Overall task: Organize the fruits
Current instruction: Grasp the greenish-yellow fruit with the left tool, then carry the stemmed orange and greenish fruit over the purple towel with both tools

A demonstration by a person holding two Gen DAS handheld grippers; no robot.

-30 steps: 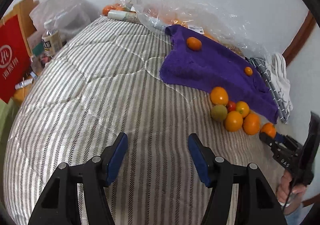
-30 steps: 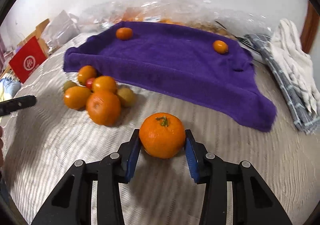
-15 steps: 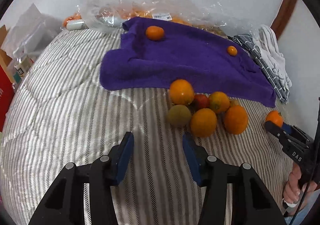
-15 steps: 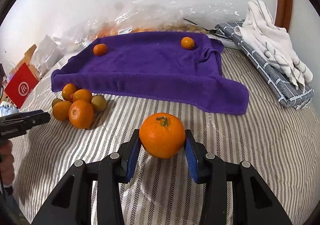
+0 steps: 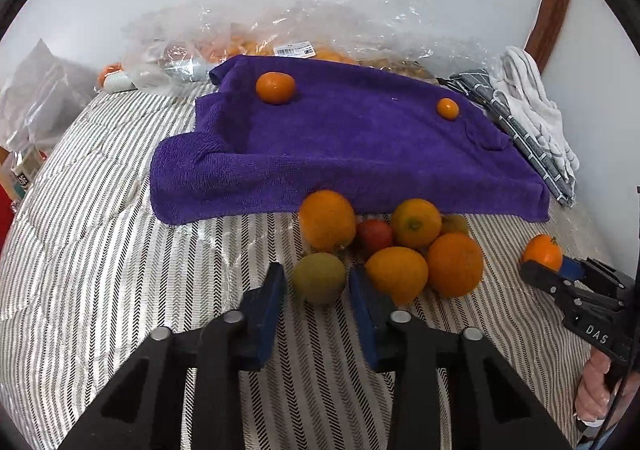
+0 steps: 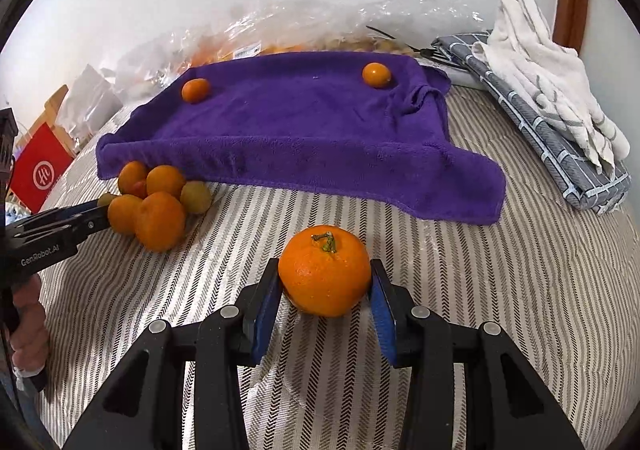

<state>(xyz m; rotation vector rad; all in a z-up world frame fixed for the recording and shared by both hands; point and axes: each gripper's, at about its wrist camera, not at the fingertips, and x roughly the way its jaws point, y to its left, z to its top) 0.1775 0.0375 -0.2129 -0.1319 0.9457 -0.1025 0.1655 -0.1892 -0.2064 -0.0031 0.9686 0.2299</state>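
Note:
A purple towel [image 5: 360, 146] lies on the striped bed with an orange [image 5: 275, 87] and a smaller orange [image 5: 447, 108] on it. A pile of several fruits [image 5: 400, 246] sits on the bed in front of the towel. My left gripper [image 5: 318, 282] is open with its jaws on either side of a greenish fruit [image 5: 319, 277] at the pile's near edge. My right gripper [image 6: 325, 282] is shut on a tangerine [image 6: 325, 270] with a green stem, held just above the bed. It also shows in the left wrist view [image 5: 542, 252].
Clear plastic bags [image 5: 320, 34] with more fruit lie behind the towel against the wall. Folded grey and white cloths [image 6: 552, 106] lie at the right. A red bag [image 6: 38, 166] and clutter stand at the left edge of the bed [image 6: 540, 310].
My left gripper has swung right and moved in on the fruit pile until its jaws flank the greenish fruit. My right gripper has carried the tangerine away from the pile, to the right.

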